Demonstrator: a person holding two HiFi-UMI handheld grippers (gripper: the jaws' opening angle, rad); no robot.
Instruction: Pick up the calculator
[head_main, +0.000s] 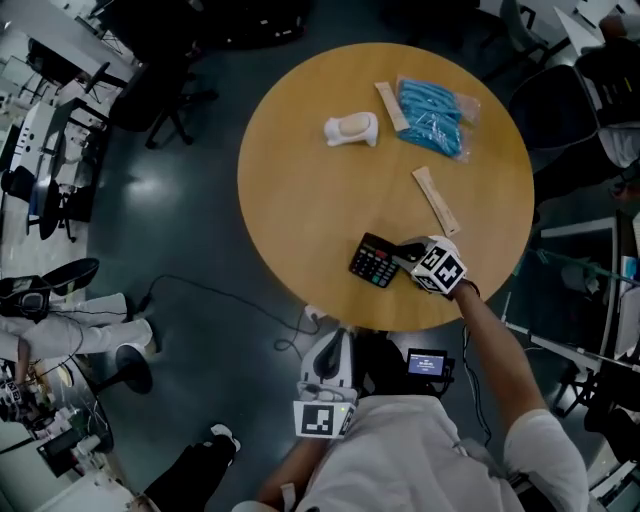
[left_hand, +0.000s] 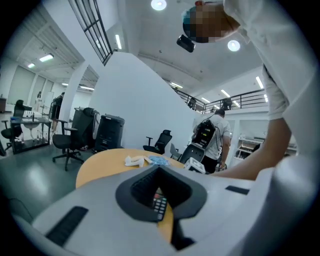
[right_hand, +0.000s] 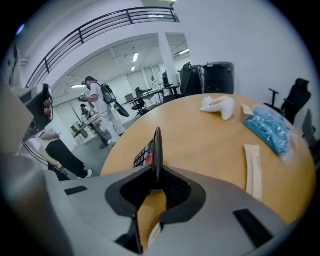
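The black calculator (head_main: 374, 261) with coloured keys is near the front edge of the round wooden table (head_main: 300, 200). My right gripper (head_main: 407, 256) reaches in from the right and is shut on the calculator's right edge. In the right gripper view the calculator (right_hand: 151, 150) stands edge-on between the jaws of the right gripper (right_hand: 157, 176), its keys facing left. My left gripper (head_main: 331, 352) hangs off the table, below its front edge, jaws together and nothing in them. In the left gripper view the calculator (left_hand: 160, 204) shows in the notch of the left gripper (left_hand: 161, 194).
A white curved object (head_main: 351, 129), a blue plastic bag (head_main: 434, 116) and two flat wooden sticks (head_main: 436, 199) (head_main: 388, 103) lie farther back on the table. Office chairs (head_main: 160, 100) and desks stand around. A person with a backpack (left_hand: 213, 135) stands beyond the table.
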